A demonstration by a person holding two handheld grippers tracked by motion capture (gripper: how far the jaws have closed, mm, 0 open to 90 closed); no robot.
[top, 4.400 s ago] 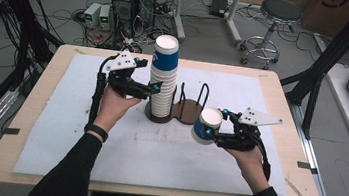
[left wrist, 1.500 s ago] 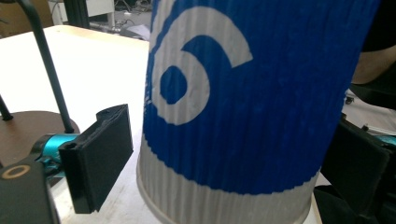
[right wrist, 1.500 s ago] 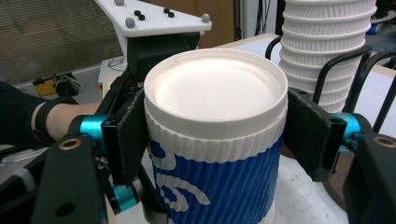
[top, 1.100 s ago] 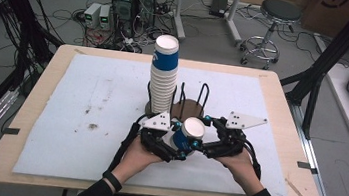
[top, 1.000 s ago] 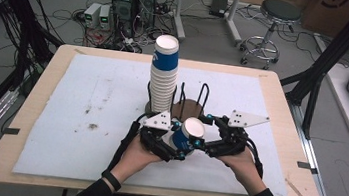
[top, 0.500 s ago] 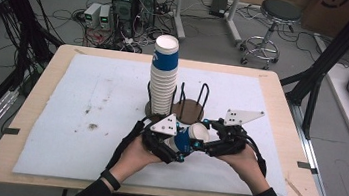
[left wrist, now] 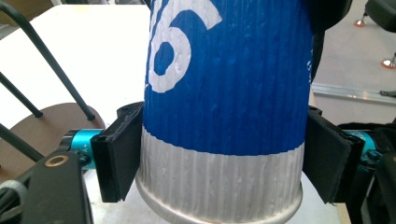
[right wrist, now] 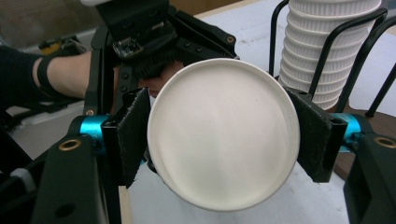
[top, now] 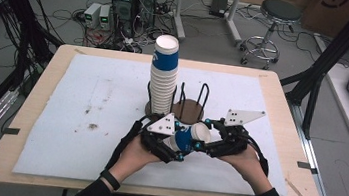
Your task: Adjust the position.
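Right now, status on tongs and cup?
Left tongs and right tongs both clamped on blue cup, tilted above mat. Cup stack in holder behind. Nothing obstructing.

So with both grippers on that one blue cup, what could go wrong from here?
1. The blue cup is thin ribbed paper, squeezed by the left gripper near its pale band and by the right gripper at its white end; pulling apart could crush or tear it.
2. The tall cup stack in the wire holder stands close behind; a swing could topple it.
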